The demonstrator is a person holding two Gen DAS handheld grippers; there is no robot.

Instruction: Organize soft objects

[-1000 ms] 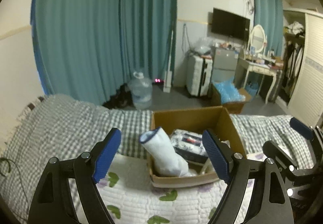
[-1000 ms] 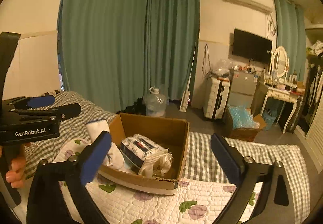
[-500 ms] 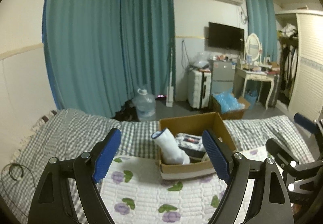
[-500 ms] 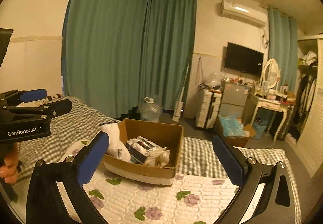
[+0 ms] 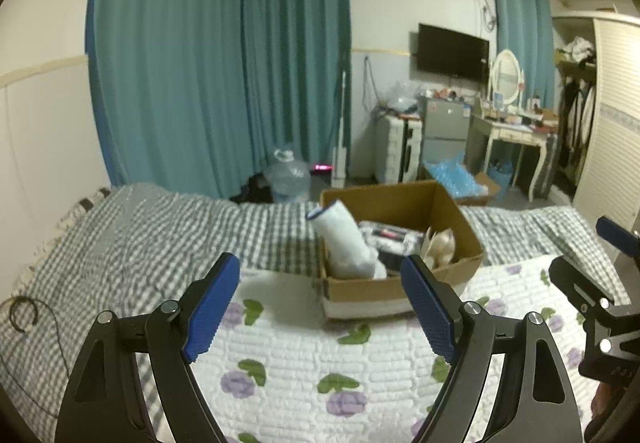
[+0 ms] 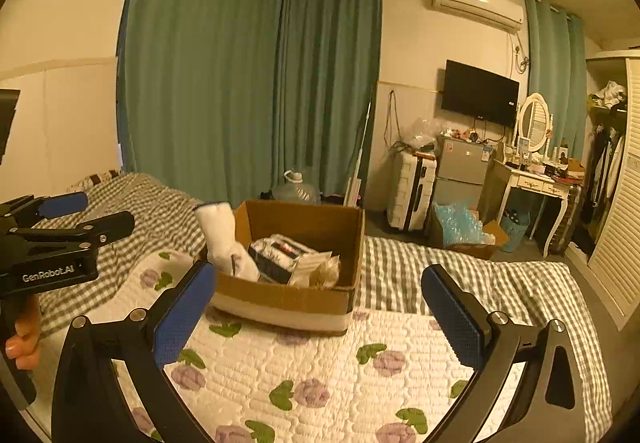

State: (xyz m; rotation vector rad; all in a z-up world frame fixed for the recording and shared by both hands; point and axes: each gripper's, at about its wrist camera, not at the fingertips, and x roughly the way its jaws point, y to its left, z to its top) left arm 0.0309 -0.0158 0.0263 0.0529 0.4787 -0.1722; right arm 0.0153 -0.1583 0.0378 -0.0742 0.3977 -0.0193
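Bedroom: teal curtains [image 5: 224, 63] hanging behind, wall TV [image 6: 479, 93], dressing table [image 6: 536, 179], suitcase [image 6: 412, 189] along the far wall. Bed [image 5: 120, 235] wearing a grey gingham cover, with a white quilted pad [image 6: 320, 363], flower print, lying across the near part. Cardboard box [image 6: 296, 299] sitting on that pad, top open, ahead of both grippers and well apart from them. Inside: a white rolled soft item [image 6: 224, 239] leaning over the box's left rim, a folded patterned bundle [image 6: 280, 255] beside it, pale crumpled stuff at the right. Left gripper [image 5: 320, 307] hovering over the pad, jaws standing wide, gripping nothing. Right gripper [image 6: 320, 317] doing the same: jaws spread wide, nothing between the pads.
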